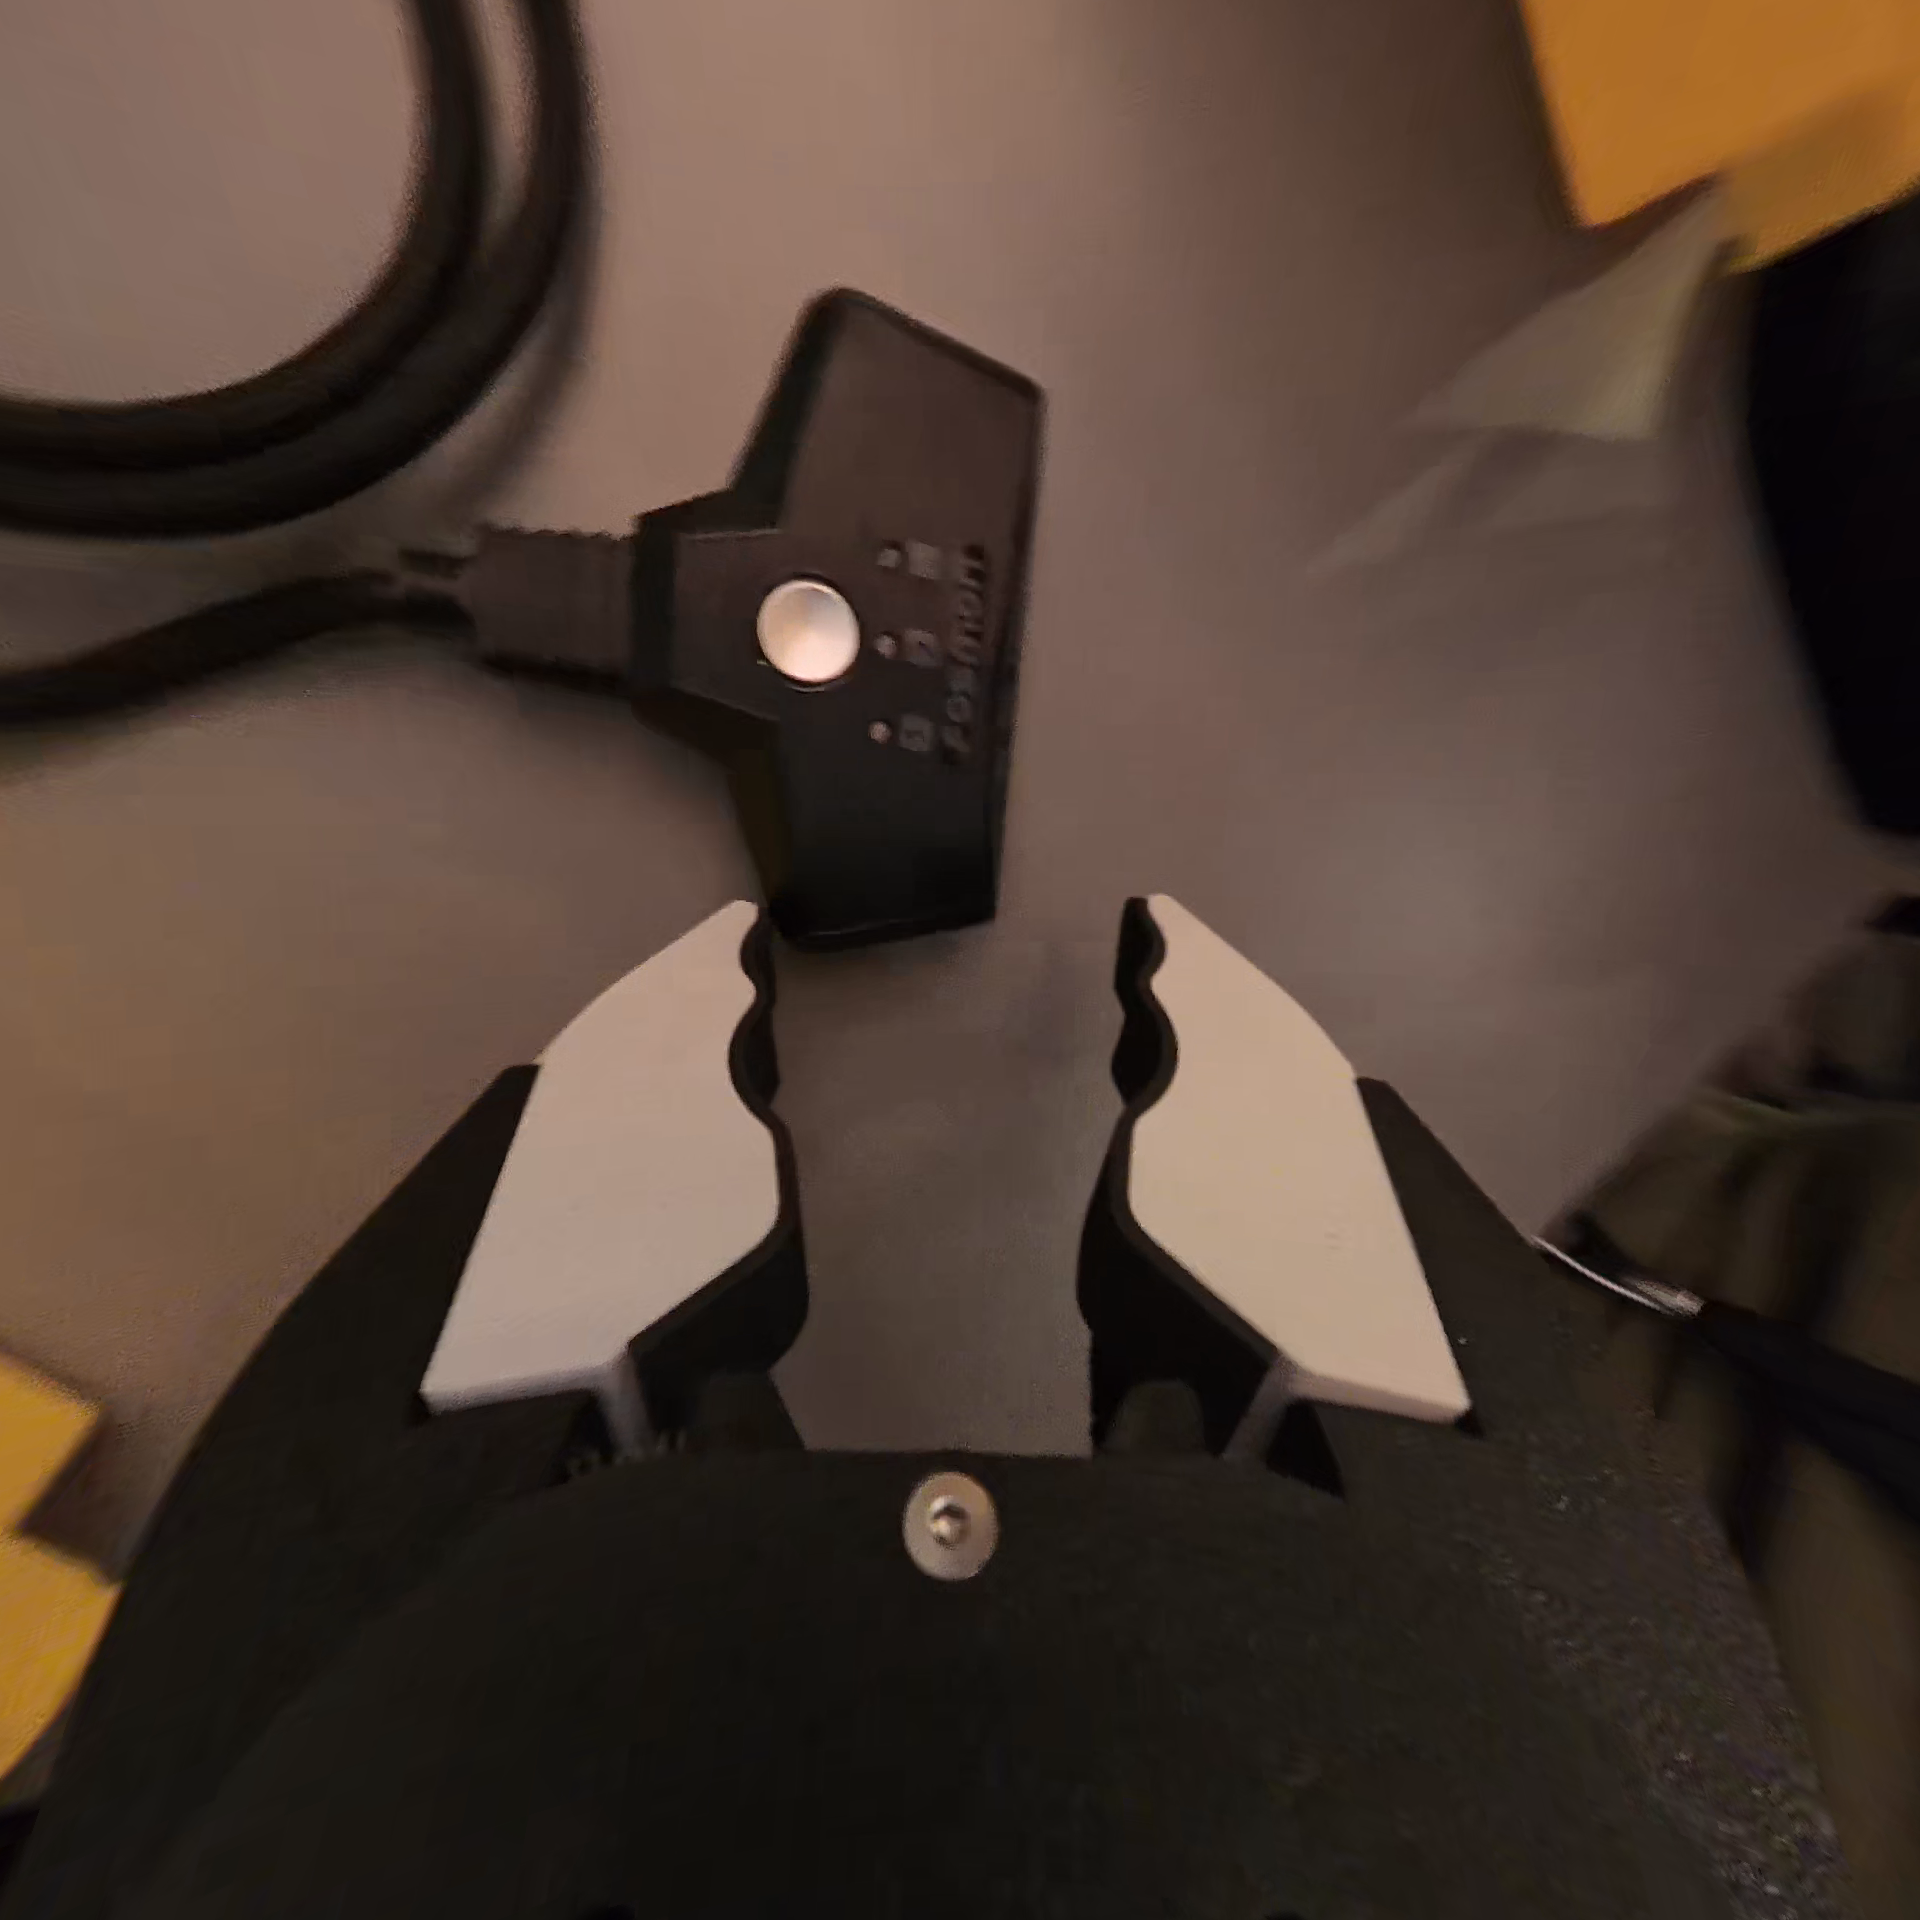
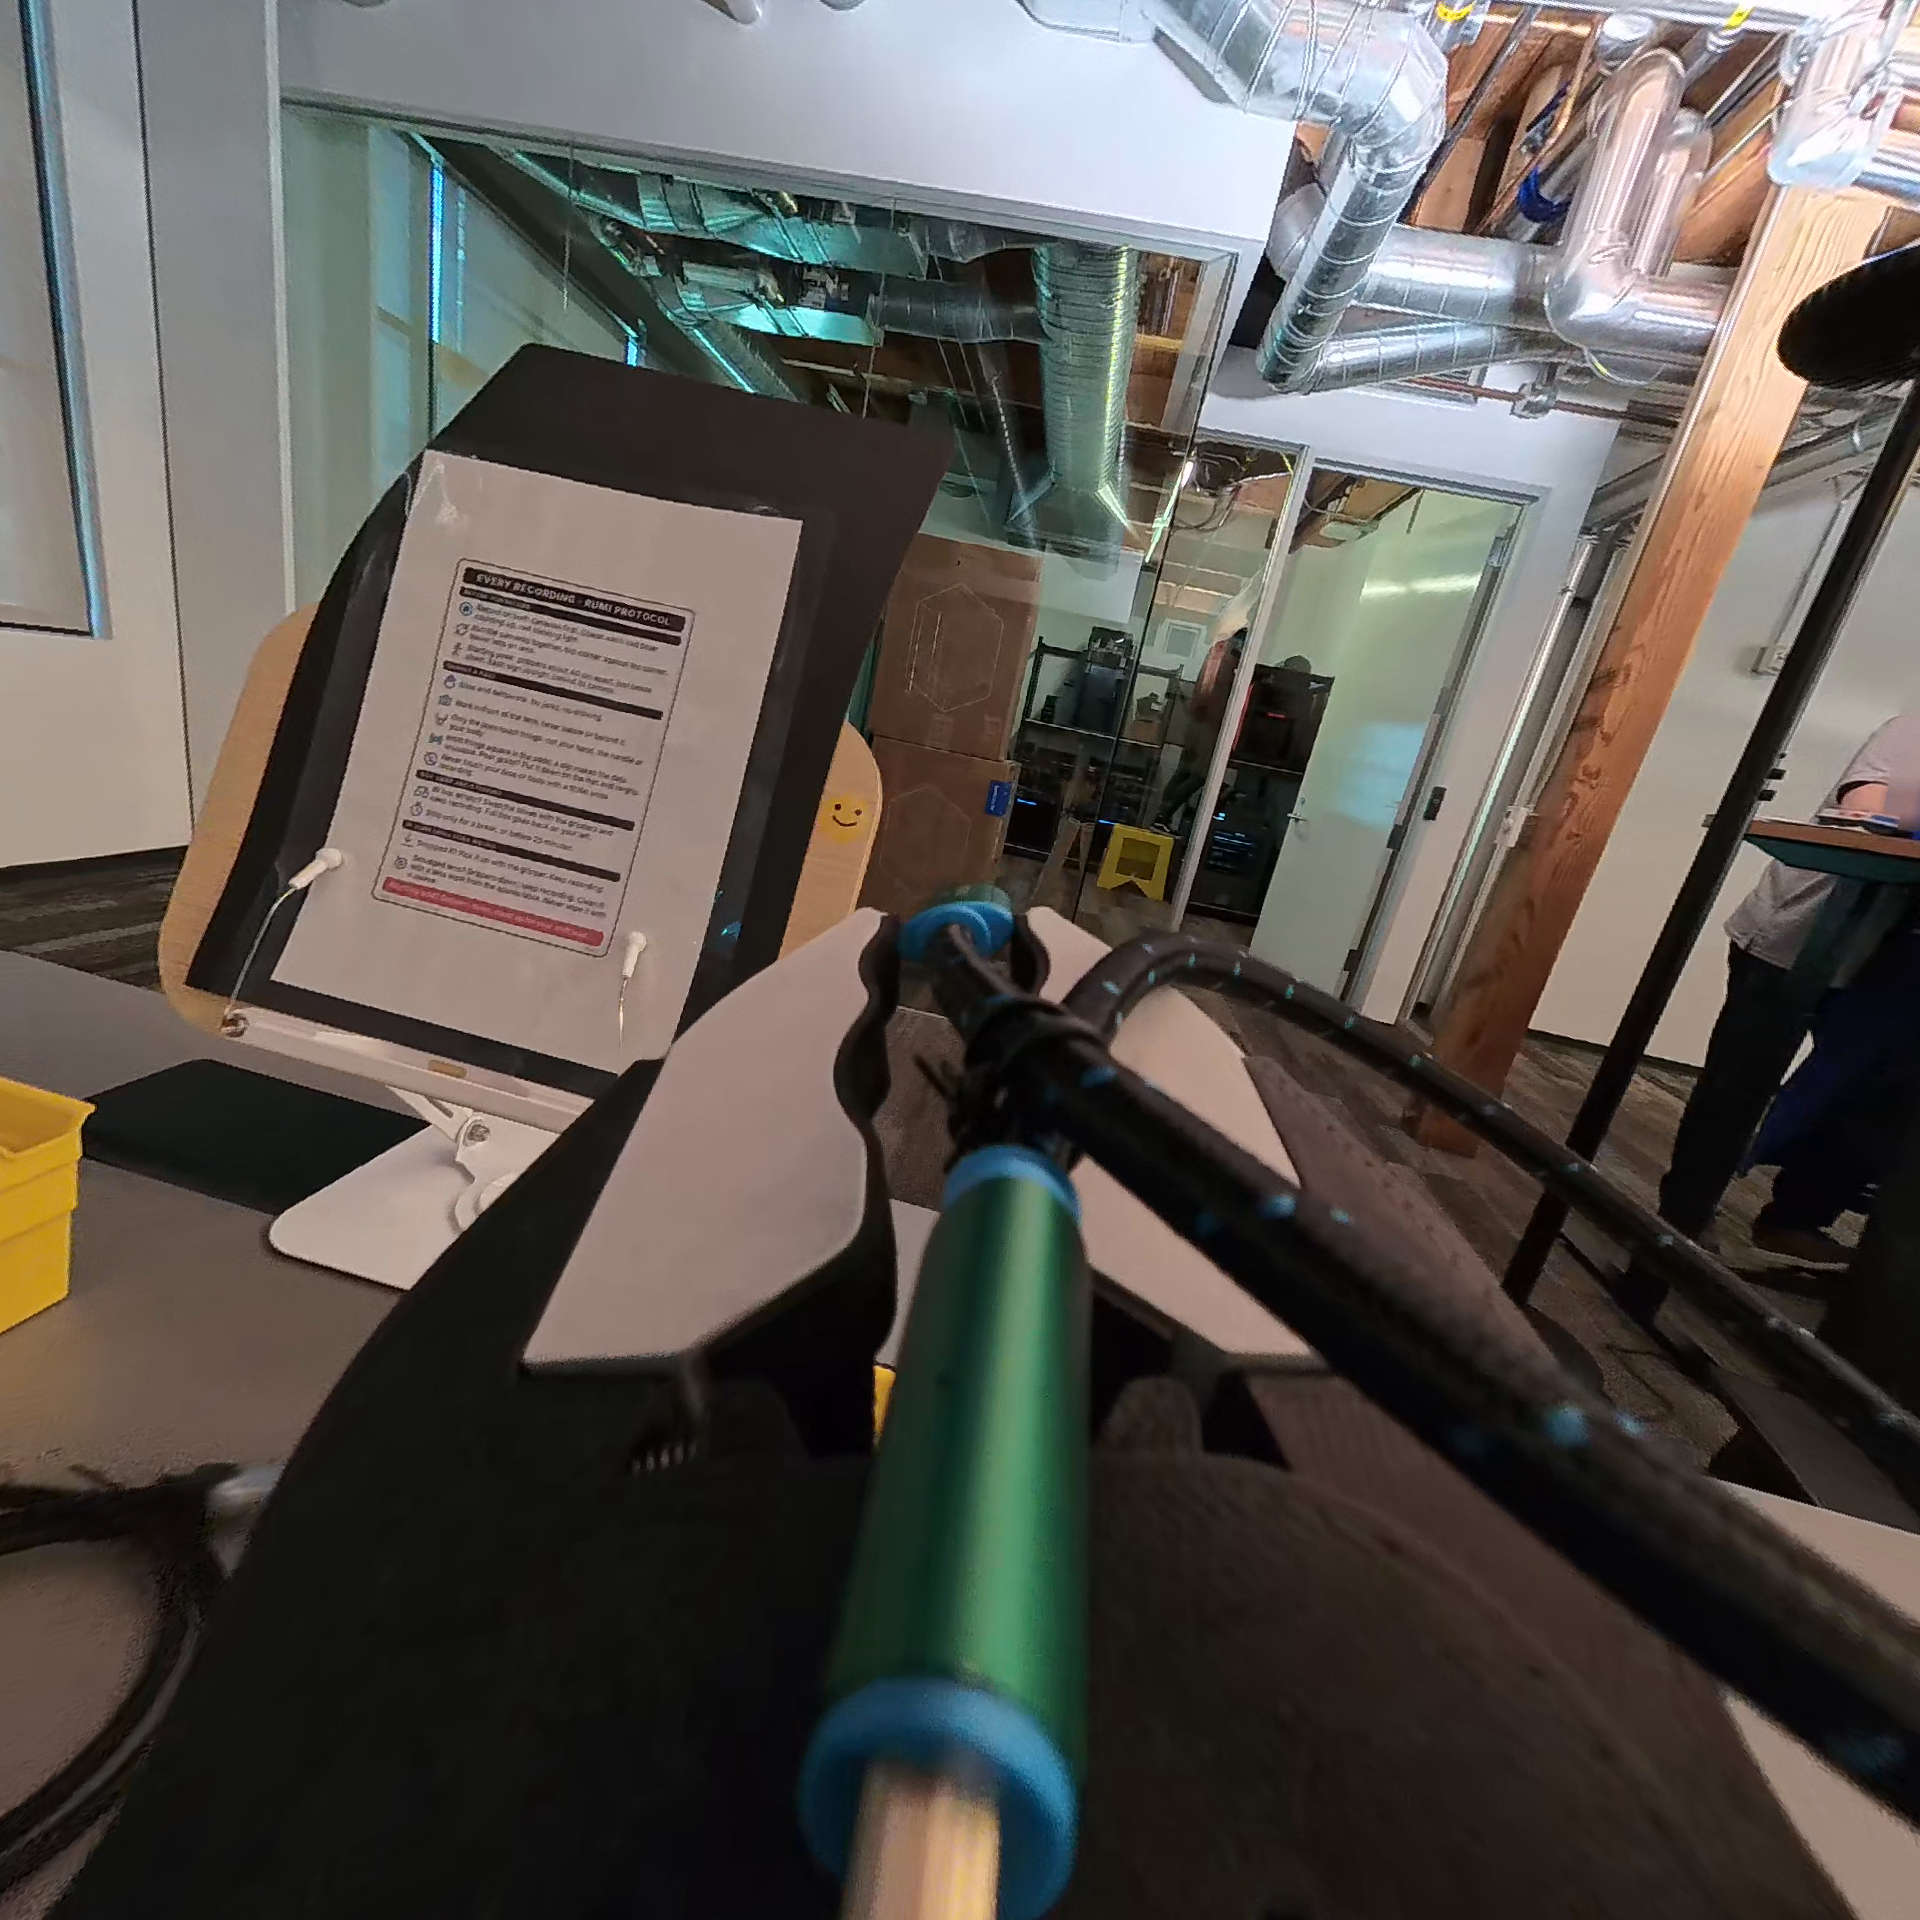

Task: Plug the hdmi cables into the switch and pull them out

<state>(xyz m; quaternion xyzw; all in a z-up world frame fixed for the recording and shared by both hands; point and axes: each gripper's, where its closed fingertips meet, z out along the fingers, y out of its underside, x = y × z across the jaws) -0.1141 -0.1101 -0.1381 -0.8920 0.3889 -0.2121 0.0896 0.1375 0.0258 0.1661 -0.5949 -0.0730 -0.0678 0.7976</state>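
The black HDMI switch (image 1: 883, 623), with a silver button and its own black lead running off to the left, lies flat on the grey table (image 1: 1299, 727). My left gripper (image 1: 948, 914) is open and empty, its fingertips just short of the switch's near end. My right gripper (image 2: 956, 935) is shut on a black braided HDMI cable (image 2: 1351, 1309) with blue flecks, held well above the table. The cable's green plug body (image 2: 977, 1455) with blue rings points back toward the camera, and the cable loops off to the right.
A coil of black cable (image 1: 447, 343) lies left of the switch. Yellow bins sit at the top right (image 1: 1714, 94) and on the table's left (image 2: 31, 1195). A stand holding a printed sheet (image 2: 540, 748) is on the table. A black pole (image 2: 1745, 831) and a person (image 2: 1808, 987) are to the right.
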